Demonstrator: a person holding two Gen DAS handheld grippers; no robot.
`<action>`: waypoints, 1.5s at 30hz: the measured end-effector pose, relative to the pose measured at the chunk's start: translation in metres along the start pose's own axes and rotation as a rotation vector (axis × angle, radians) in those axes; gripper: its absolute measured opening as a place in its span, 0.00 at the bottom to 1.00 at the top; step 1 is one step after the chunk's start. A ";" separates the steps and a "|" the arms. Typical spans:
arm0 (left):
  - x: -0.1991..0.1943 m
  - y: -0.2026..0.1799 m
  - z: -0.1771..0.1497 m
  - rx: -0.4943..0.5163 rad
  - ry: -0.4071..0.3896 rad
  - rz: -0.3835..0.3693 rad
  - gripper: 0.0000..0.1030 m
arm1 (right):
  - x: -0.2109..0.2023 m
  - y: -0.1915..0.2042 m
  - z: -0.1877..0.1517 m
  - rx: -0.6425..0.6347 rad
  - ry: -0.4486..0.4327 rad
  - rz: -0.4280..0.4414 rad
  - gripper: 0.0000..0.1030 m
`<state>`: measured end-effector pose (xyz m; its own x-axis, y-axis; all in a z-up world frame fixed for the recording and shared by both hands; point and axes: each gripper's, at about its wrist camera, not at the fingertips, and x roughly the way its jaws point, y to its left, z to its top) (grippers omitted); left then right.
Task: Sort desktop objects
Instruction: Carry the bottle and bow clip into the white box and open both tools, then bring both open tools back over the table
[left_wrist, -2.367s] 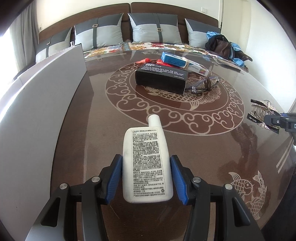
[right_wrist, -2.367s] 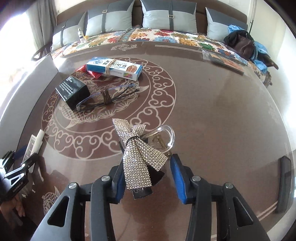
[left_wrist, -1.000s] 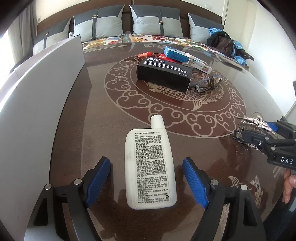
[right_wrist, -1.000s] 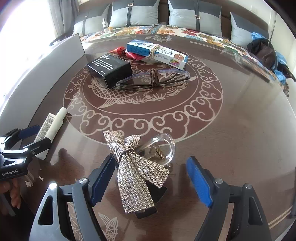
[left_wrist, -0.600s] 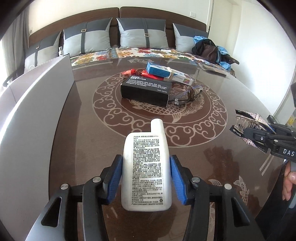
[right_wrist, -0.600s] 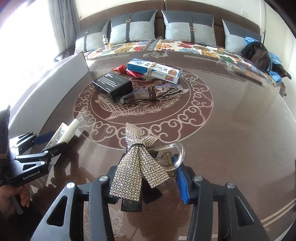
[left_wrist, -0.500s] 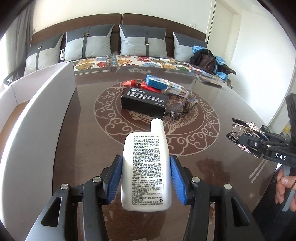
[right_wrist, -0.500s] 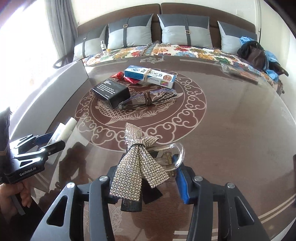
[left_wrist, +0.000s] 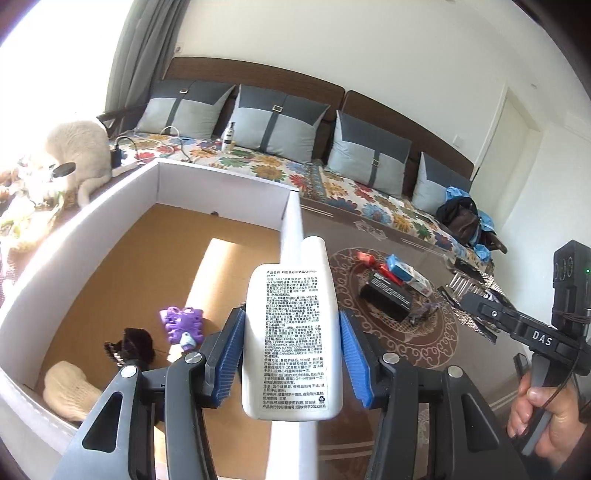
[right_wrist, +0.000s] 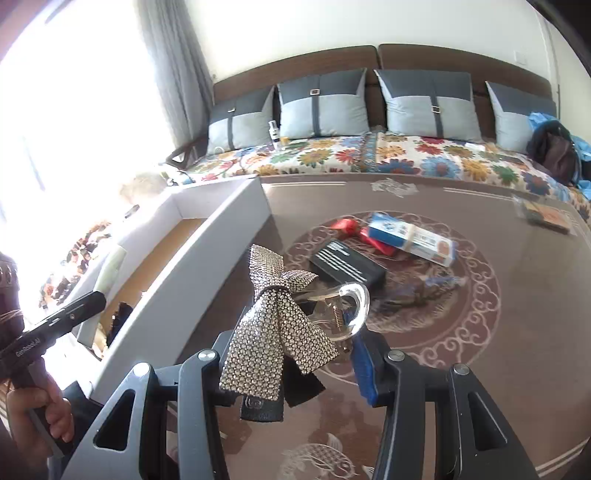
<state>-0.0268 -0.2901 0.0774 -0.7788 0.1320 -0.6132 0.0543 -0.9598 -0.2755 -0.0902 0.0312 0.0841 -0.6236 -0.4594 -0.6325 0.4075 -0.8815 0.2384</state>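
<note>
Over by the white box (left_wrist: 110, 236) at the table's left edge, the left gripper (left_wrist: 291, 354) had its blue pads clamped on the sides of a white lotion bottle (left_wrist: 291, 332), cap pointing away, held in the air right about above the box's near wall. The right gripper (right_wrist: 295, 354) was squeezed shut on a rhinestone bow hair clip (right_wrist: 273, 325), also lifted clear of the table (right_wrist: 517, 332) and just beside the box's long wall. So both items were picked up but neither was dropped in yet, as far as I could tell. Progress-wise I'd call it somewhere in the middle: the box already had a purple toy thing (left_wrist: 181, 323), a dark fuzzy clip (left_wrist: 129, 345) and a cream knitted lump (left_wrist: 68, 386) sitting on its brown floor. Still out on the table's round pattern were a black carton (right_wrist: 347, 267), a blue and white box with a band around it (right_wrist: 410, 238), something red (right_wrist: 345, 226) tucked behind those, and a pair of glasses (right_wrist: 421, 291) next to the carton. There was also a flat packet (right_wrist: 546, 216) near the far right edge. So four or five things left after these two, I reckon.
</note>
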 end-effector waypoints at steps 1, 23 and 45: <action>0.002 0.018 0.005 -0.011 0.017 0.040 0.49 | 0.008 0.021 0.007 -0.016 0.001 0.043 0.47; -0.009 0.072 -0.008 -0.079 0.068 0.280 0.85 | 0.064 0.112 -0.018 -0.165 0.084 0.121 0.98; 0.136 -0.235 -0.119 0.239 0.300 0.041 1.00 | 0.002 -0.226 -0.107 0.106 0.188 -0.389 1.00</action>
<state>-0.0708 -0.0172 -0.0294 -0.5600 0.1251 -0.8190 -0.0931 -0.9918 -0.0878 -0.1118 0.2415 -0.0498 -0.5812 -0.0719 -0.8106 0.0896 -0.9957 0.0241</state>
